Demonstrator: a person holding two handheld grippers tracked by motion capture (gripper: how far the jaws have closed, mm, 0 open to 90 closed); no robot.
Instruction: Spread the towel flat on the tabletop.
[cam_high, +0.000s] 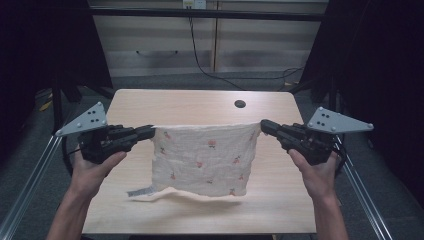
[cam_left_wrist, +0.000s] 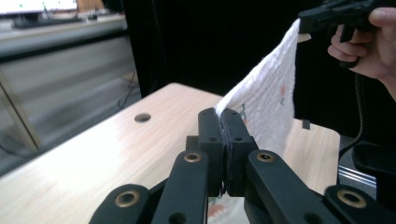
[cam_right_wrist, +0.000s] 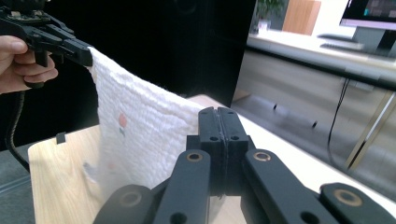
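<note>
We clamp both top corners of the cloth: left gripper, right gripper pull apart so it hangs flat between.

The worktop is pale, wood-grained board with rounded corners — a dark round hole sits near its far edge. The lower hem of a white cloth with small red prints drags on the near part — its grey tag lies flat there.
</note>
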